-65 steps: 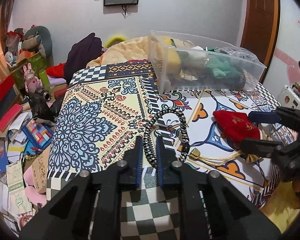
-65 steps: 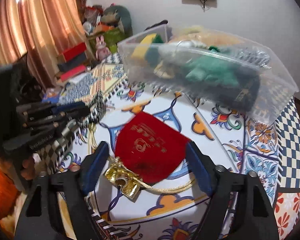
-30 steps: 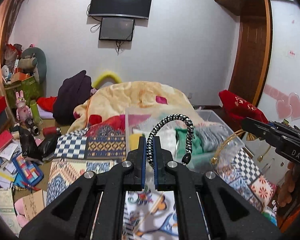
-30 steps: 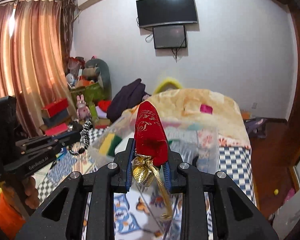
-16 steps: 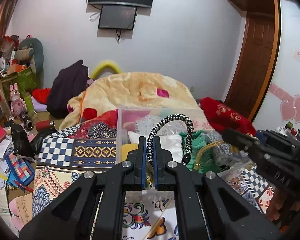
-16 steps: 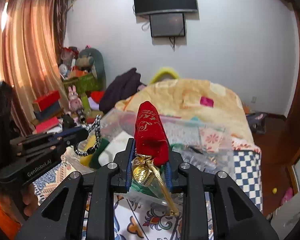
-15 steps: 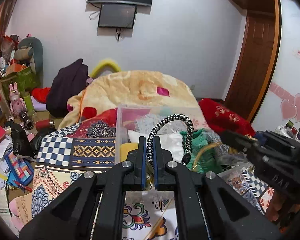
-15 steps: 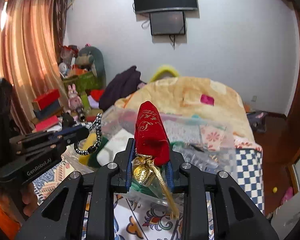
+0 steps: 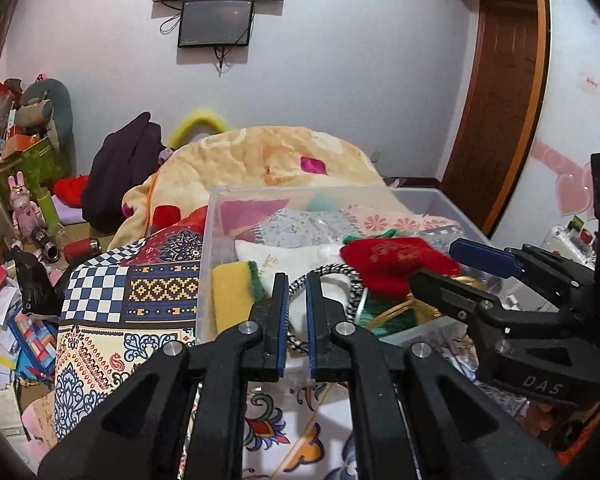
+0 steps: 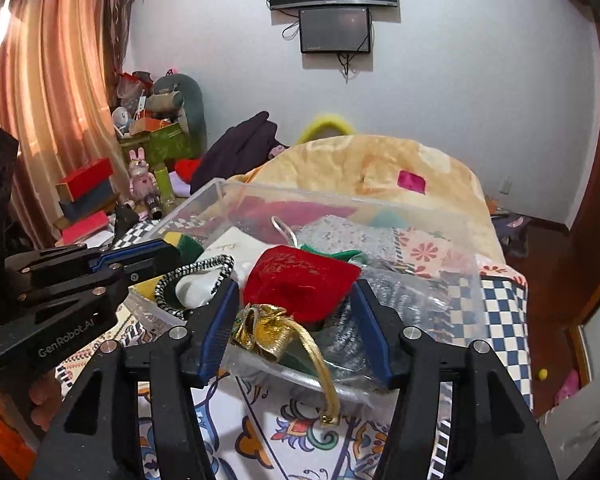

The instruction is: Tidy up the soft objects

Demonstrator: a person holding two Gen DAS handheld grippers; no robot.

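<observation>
Left wrist view: a patterned cloth (image 9: 100,344) is covering the table, with a checkered band at its far left. A clear plastic bin (image 9: 206,248) is sitting on the cloth ahead of both tools, already holding soft items: a yellow sponge (image 9: 230,298) at its near left corner, a white pouch (image 9: 296,258) behind it, and printed fabric (image 9: 300,220) toward the far wall. A peach blanket (image 9: 260,156) is lying heaped beyond the bin.

Left gripper (image 9: 297,312) is reaching over the bin's near wall, its blue pads standing narrowly apart. A black-and-white braided cord loop (image 9: 336,270) is lying between and just past the pads; whether the pads are still pinching it, cannot tell from either view.

Right wrist view: right gripper (image 10: 296,328) is hovering at the bin's near edge (image 10: 300,376) with its fingers spread wide, touching nothing. A red velvet pouch (image 10: 300,288) is resting on the items inside the bin, between the spread fingers but clear of both pads. Its gold bow (image 10: 264,332) is lying at the near rim, and its gold drawstring (image 10: 322,376) is trailing over the rim and hanging down outside the near wall.
</observation>
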